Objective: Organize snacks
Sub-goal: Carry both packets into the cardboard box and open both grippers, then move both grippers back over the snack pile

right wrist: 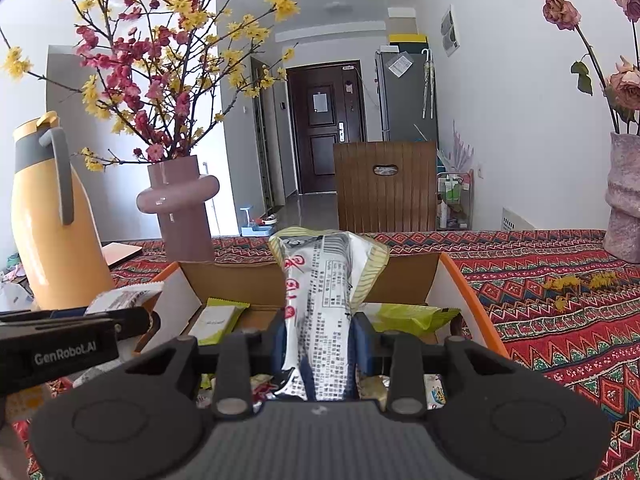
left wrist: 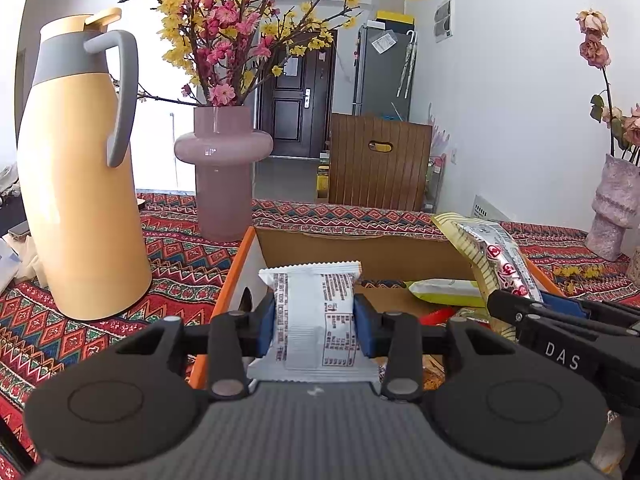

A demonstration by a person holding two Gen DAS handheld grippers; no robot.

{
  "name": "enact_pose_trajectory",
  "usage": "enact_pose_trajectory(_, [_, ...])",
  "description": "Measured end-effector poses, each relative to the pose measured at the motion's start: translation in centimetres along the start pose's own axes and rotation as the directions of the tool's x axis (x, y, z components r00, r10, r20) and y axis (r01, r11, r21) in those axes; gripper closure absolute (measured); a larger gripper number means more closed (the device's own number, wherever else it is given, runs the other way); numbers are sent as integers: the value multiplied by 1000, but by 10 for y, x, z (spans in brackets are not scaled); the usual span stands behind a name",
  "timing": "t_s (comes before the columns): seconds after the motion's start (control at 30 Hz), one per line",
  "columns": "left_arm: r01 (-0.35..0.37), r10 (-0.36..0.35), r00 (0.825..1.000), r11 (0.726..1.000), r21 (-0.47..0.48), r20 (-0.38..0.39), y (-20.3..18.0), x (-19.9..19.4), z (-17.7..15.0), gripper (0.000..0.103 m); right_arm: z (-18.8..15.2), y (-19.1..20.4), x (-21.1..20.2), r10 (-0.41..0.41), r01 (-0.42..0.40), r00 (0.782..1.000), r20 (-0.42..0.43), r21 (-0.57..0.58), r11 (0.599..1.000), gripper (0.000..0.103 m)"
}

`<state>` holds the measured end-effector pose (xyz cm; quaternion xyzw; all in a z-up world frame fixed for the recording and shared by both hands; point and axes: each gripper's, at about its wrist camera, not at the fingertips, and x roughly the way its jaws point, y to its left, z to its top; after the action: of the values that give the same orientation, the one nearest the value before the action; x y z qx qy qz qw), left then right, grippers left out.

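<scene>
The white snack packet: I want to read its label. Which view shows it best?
The left wrist view: the white snack packet faces the camera, clamped in the left hand-held gripper. The right wrist view shows only an edge.

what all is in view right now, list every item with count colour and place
white snack packet: 1, white with dark print, held over the box's left side
long snack packets: 2 together, silver and cream, held over the box
green packets: 2, yellow-green, inside the box
cardboard box: 1, brown with orange edges, on the tablecloth
thermos jug: 1, yellow and grey, left of the box
pink vase: 1, holding red and yellow blossoms, behind the box
textured vase: 1, pale pink, dried roses, far right
tablecloth: 1, red patterned
chair: 1, brown, beyond the table
left gripper: black, jaws shut on the white packet
right gripper: black, jaws shut on the long packets
</scene>
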<state>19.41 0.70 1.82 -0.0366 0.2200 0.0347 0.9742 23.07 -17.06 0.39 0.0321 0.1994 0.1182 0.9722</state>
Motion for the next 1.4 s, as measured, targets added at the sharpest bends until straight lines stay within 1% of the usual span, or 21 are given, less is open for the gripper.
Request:
enact_pose_trajectory(0.07, [1, -1, 1000, 1000, 0, 2, 0, 0, 0, 62, 0, -1, 0, 0, 0, 1000, -1, 9, 1000, 69])
enact_pose_trajectory(0.13, [9, -9, 1000, 1000, -10, 5, 1, -1, -1, 61, 0, -3, 2, -2, 2, 1000, -13, 17, 1000, 65])
enact_pose_trajectory(0.17, [9, -9, 1000, 1000, -11, 9, 1, -2, -1, 59, 0, -4, 3, -2, 3, 1000, -23, 24, 1000, 61])
enact_pose_trajectory(0.2, [8, -8, 1000, 1000, -10, 13, 0, -3, -1, 56, -1, -6, 4, -5, 5, 1000, -26, 32, 999, 52])
enact_pose_trajectory(0.23, [7, -7, 1000, 1000, -11, 19, 0, -4, -2, 49, -1, -7, 4, -10, 11, 1000, -26, 39, 999, 48])
enact_pose_trajectory(0.27, [4, -3, 1000, 1000, -12, 24, 0, -5, -1, 39, 0, -9, 3, -10, 11, 1000, -23, 45, 999, 43])
enact_pose_trajectory(0.3, [-4, 4, 999, 1000, -12, 34, 1, -6, -1, 34, 0, -11, 1, -11, 12, 1000, -15, 57, 998, 40])
enact_pose_trajectory(0.33, [-8, 9, 999, 1000, -14, 45, 1, -9, -2, 25, 1, -13, -1, -15, 15, 1000, -8, 70, 997, 36])
enact_pose_trajectory(0.37, [-11, 12, 998, 1000, -17, 54, 1, -11, -2, 16, 1, -14, -4, -23, 23, 1000, 1, 82, 996, 24])
enact_pose_trajectory(0.4, [-15, 17, 998, 1000, -23, 61, 2, -13, -1, 10, 2, -16, -6, -34, 32, 999, 16, 91, 995, 12])
enact_pose_trajectory(0.43, [-22, 24, 997, 999, -30, 71, 2, -15, -1, 0, 2, -17, -9, -41, 38, 999, 27, 97, 995, 8])
enact_pose_trajectory(0.47, [-28, 31, 996, 999, -34, 84, 2, -17, -2, 0, 2, -18, -11, -46, 42, 998, 36, 104, 994, 3])
enact_pose_trajectory(0.57, [-28, 31, 996, 999, -34, 89, 2, -18, -2, 0, 3, -21, -16, -50, 43, 997, 53, 121, 992, 0])
enact_pose_trajectory(0.9, [-39, 42, 996, 998, -40, 82, 3, -17, -3, 0, 4, -23, -20, -55, 46, 996, 65, 133, 990, 0])
enact_pose_trajectory(1.0, [-44, 47, 996, 998, -40, 72, 1, -20, 0, 0, 6, -22, -25, -64, 53, 995, 81, 131, 990, 0])
enact_pose_trajectory(1.07, [-50, 53, 996, 998, -38, 73, -1, -26, 4, 0, 9, -20, -33, -78, 66, 992, 100, 118, 991, 0])
enact_pose_trajectory(1.13, [-40, 43, 996, 998, -45, 79, 0, -35, 8, 0, 12, -18, -44, -84, 71, 990, 117, 109, 991, 0])
enact_pose_trajectory(1.3, [-13, 18, 995, 999, -51, 100, 5, -60, 16, 0, 19, -18, -79, -73, 59, 984, 160, 95, 994, 0])
enact_pose_trajectory(1.4, [1, 2, 994, 999, -33, 108, 6, -74, 15, 0, 18, -18, -96, -63, 50, 983, 174, 76, 996, 0])
